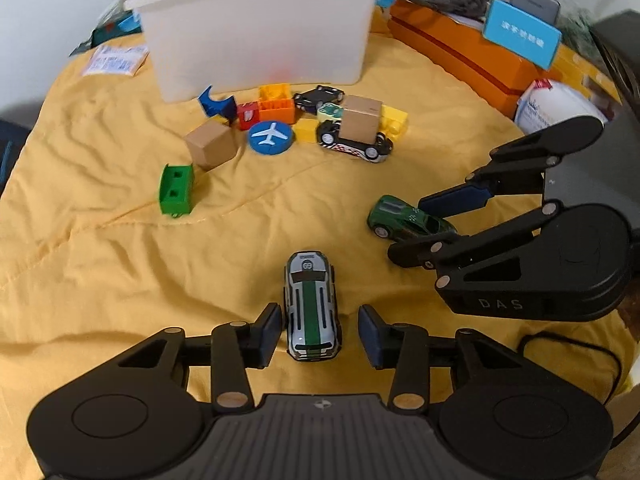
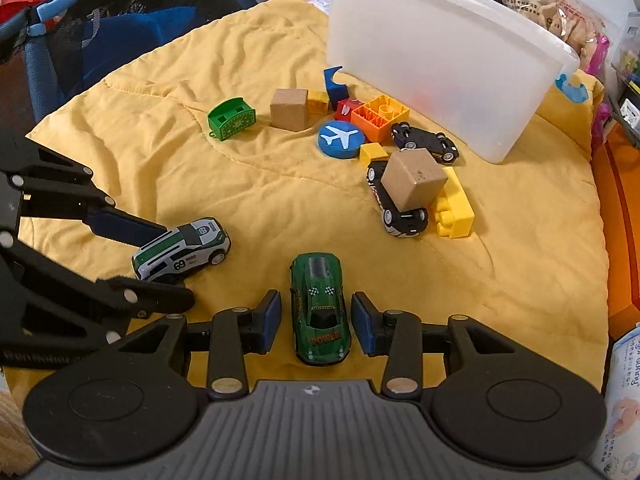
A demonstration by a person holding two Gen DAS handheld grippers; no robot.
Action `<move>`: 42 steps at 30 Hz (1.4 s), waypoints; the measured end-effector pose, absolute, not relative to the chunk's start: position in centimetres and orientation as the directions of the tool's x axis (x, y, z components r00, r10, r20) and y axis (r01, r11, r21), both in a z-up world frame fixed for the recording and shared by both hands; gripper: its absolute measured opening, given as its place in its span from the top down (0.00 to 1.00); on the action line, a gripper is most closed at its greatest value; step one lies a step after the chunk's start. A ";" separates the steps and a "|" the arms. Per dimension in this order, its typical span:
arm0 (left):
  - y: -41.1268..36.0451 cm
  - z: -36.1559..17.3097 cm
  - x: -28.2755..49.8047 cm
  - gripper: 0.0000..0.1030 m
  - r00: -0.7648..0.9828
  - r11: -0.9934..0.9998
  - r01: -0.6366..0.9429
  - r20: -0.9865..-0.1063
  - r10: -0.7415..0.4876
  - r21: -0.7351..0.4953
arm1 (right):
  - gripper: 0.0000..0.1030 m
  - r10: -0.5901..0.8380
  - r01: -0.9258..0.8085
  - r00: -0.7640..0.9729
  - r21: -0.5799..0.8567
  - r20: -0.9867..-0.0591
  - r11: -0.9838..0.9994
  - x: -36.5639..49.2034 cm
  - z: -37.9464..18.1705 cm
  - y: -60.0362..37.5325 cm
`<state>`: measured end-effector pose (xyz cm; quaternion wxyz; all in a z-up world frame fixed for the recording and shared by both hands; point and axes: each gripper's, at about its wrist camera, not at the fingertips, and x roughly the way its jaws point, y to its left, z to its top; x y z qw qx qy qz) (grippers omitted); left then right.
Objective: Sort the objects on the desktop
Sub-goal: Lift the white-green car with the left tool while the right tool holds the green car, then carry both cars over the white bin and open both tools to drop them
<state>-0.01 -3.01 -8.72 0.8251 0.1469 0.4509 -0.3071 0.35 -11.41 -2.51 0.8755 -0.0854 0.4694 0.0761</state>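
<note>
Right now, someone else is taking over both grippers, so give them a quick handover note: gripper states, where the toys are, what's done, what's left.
Left gripper: open, straddling the silver car, not clamped.
Right gripper: open, straddling the green car, not clamped.
Both cars sit on the yellow cloth.
Remaining toys lie beside the white bin: blocks, airplane disc, black car, and a wooden cube atop an overturned car.
Done: can't tell what's binned.
Left: close, lift, sort everything.

A silver toy car point(image 1: 312, 306) wears a green centre stripe and the number 69. At its two o'clock, a dark green toy car point(image 2: 321, 308) shows chequered flags and orange "POWER" lettering. The round blue plastic disc point(image 1: 271, 137) bears a white aeroplane. The wrinkled cloth point(image 1: 120, 264) beneath is plain mustard yellow.
</note>
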 end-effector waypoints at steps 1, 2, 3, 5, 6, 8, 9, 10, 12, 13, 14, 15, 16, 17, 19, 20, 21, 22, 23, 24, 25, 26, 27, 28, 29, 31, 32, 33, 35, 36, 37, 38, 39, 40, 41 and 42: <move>-3.1 -8.8 0.1 0.64 0.414 0.773 0.634 -0.833 -0.367 -0.026 | 0.61 0.056 -0.211 0.544 -0.072 -0.837 0.975 0.4 -2.5 -11.5; -3.2 -8.8 0.1 0.68 0.420 0.779 0.626 -0.833 -0.360 -0.020 | 0.61 0.058 -0.209 0.540 -0.067 -0.839 0.976 0.4 -2.5 -11.6; -3.1 -8.6 0.3 0.68 0.417 0.784 0.619 -0.833 -0.363 -0.032 | 0.68 0.065 -0.209 0.534 -0.057 -0.843 0.976 0.5 -2.5 -11.6; -2.8 -7.9 0.5 0.68 0.425 0.792 0.608 -0.823 -0.378 -0.051 | 0.68 0.085 -0.215 0.512 -0.032 -0.855 0.976 0.6 -2.1 -11.5; -2.8 -7.4 0.6 0.68 0.439 0.793 0.608 -0.813 -0.382 -0.045 | 0.68 0.085 -0.221 0.513 -0.035 -0.854 0.975 0.5 -1.8 -11.3; -2.7 -6.1 0.8 0.68 0.467 0.794 0.607 -0.792 -0.394 -0.037 | 0.68 0.077 -0.235 0.530 -0.059 -0.845 0.970 0.2 -1.1 -10.9; -2.6 -5.4 1.0 0.68 0.478 0.795 0.606 -0.783 -0.399 -0.035 | 0.68 0.067 -0.237 0.543 -0.076 -0.837 0.968 0.1 -0.6 -10.7; -2.6 -4.8 1.2 0.68 0.490 0.797 0.603 -0.772 -0.405 -0.035 | 0.68 0.063 -0.238 0.554 -0.085 -0.830 0.968 0.1 -0.1 -10.7; -2.6 -3.7 1.7 0.68 0.512 0.801 0.598 -0.752 -0.416 -0.035 | 0.68 0.058 -0.231 0.573 -0.093 -0.817 0.969 0.3 0.7 -10.8; -2.6 -3.3 1.9 0.68 0.519 0.802 0.596 -0.745 -0.419 -0.036 | 0.68 0.052 -0.225 0.582 -0.099 -0.811 0.969 0.5 1.1 -10.9; -2.7 -3.0 2.2 0.68 0.526 0.803 0.595 -0.738 -0.423 -0.036 | 0.68 0.046 -0.220 0.590 -0.105 -0.806 0.970 0.6 1.4 -10.9; -2.7 -2.6 2.5 0.68 0.529 0.802 0.597 -0.732 -0.429 -0.038 | 0.68 0.039 -0.215 0.598 -0.113 -0.801 0.970 0.8 1.6 -11.0; -2.8 -2.2 2.8 0.68 0.531 0.799 0.600 -0.727 -0.435 -0.040 | 0.68 0.031 -0.209 0.604 -0.121 -0.796 0.970 1.1 1.9 -11.1; -2.9 -1.8 3.1 0.68 0.538 0.798 0.601 -0.720 -0.438 -0.036 | 0.68 0.026 -0.206 0.610 -0.127 -0.792 0.970 1.3 2.1 -11.3; -3.2 -1.0 3.6 0.68 0.553 0.794 0.607 -0.705 -0.444 -0.024 | 0.68 0.017 -0.202 0.624 -0.139 -0.782 0.969 1.8 2.6 -11.7; -3.4 -0.5 4.1 0.68 0.563 0.793 0.609 -0.695 -0.447 -0.017 | 0.68 0.010 -0.199 0.631 -0.149 -0.776 0.969 2.1 2.8 -11.9; -3.6 -0.2 4.5 0.68 0.570 0.792 0.610 -0.689 -0.448 -0.011 | 0.68 0.000 -0.193 0.642 -0.161 -0.767 0.968 2.5 3.1 -12.1; -3.9 0.4 5.0 0.68 0.579 0.791 0.612 -0.681 -0.449 -0.002 | 0.68 -0.007 -0.185 0.653 -0.169 -0.757 0.968 2.9 3.4 -12.4; -4.2 1.0 5.8 0.68 0.591 0.790 0.613 -0.669 -0.451 0.009 | 0.68 -0.014 -0.177 0.665 -0.176 -0.747 0.968 3.3 3.8 -12.8; -4.6 1.6 6.5 0.68 0.603 0.788 0.615 -0.656 -0.454 0.019 | 0.68 -0.023 -0.168 0.680 -0.186 -0.733 0.968 4.0 4.4 -13.2; -5.0 2.4 7.4 0.68 0.620 0.785 0.618 -0.636 -0.460 0.035 | 0.68 -0.033 -0.158 0.696 -0.198 -0.718 0.967 4.6 4.9 -13.6; -5.5 3.1 8.1 0.68 0.636 0.785 0.618 -0.619 -0.461 0.050 | 0.68 -0.047 -0.145 0.715 -0.213 -0.698 0.966 5.3 5.6 -14.0; -5.9 3.7 9.0 0.68 0.652 0.785 0.616 -0.601 -0.462 0.064 | 0.68 -0.061 -0.129 0.733 -0.227 -0.677 0.965 6.0 6.2 -14.4; -6.4 4.3 9.9 0.68 0.664 0.788 0.612 -0.585 -0.466 0.068 | 0.68 -0.076 -0.110 0.753 -0.239 -0.654 0.965 6.8 6.9 -14.9; -6.8 4.9 10.9 0.68 0.674 0.794 0.604 -0.570 -0.471 0.059 | 0.68 -0.088 -0.094 0.768 -0.247 -0.634 0.965 7.6 7.5 -15.3; -7.7 5.8 12.8 0.68 0.685 0.803 0.595 -0.546 -0.482 0.038 | 0.68 -0.096 -0.058 0.790 -0.229 -0.606 0.972 9.1 8.6 -16.3; -8.3 6.0 13.5 0.68 0.694 0.806 0.590 -0.540 -0.476 0.046 | 0.68 -0.095 -0.039 0.798 -0.209 -0.595 0.977 9.8 9.0 -16.7; -8.8 6.2 14.1 0.68 0.702 0.807 0.587 -0.534 -0.471 0.059 | 0.68 -0.100 -0.022 0.803 -0.196 -0.587 0.980 10.6 9.3 -17.0; -9.8 6.3 15.4 0.68 0.708 0.809 0.583 -0.534 -0.462 0.073 | 0.68 -0.117 0.008 0.808 -0.189 -0.577 0.982 12.1 9.6 -17.6; -10.3 6.4 16.0 0.68 0.711 0.812 0.579 -0.533 -0.460 0.072 | 0.68 -0.125 0.022 0.808 -0.184 -0.575 0.983 12.8 9.7 -17.9; -10.7 6.5 16.5 0.68 0.712 0.812 0.579 -0.526 -0.465 0.066 | 0.68 -0.132 0.033 0.807 -0.179 -0.576 0.983 13.5 9.7 -18.2; -11.2 6.7 17.0 0.68 0.712 0.812 0.581 -0.522 -0.469 0.064 | 0.68 -0.137 0.040 0.808 -0.177 -0.573 0.983 13.9 9.7 -18.5; -11.6 6.6 17.4 0.68 0.714 0.811 0.581 -0.521 -0.468 0.069 | 0.68 -0.144 0.048 0.810 -0.181 -0.569 0.982 14.4 9.8 -18.7; -12.1 6.5 17.9 0.67 0.718 0.813 0.578 -0.524 -0.459 0.079 | 0.68 -0.152 0.053 0.808 -0.187 -0.569 0.981 14.9 9.8 -18.8; -12.5 6.3 18.4 0.65 0.719 0.815 0.573 -0.532 -0.448 0.088 | 0.67 -0.158 0.057 0.806 -0.191 -0.570 0.980 15.4 9.8 -19.0; -12.6 6.1 18.6 0.62 0.718 0.817 0.568 -0.541 -0.437 0.095 | 0.64 -0.169 0.064 0.800 -0.198 -0.576 0.978 16.0 9.6 -19.1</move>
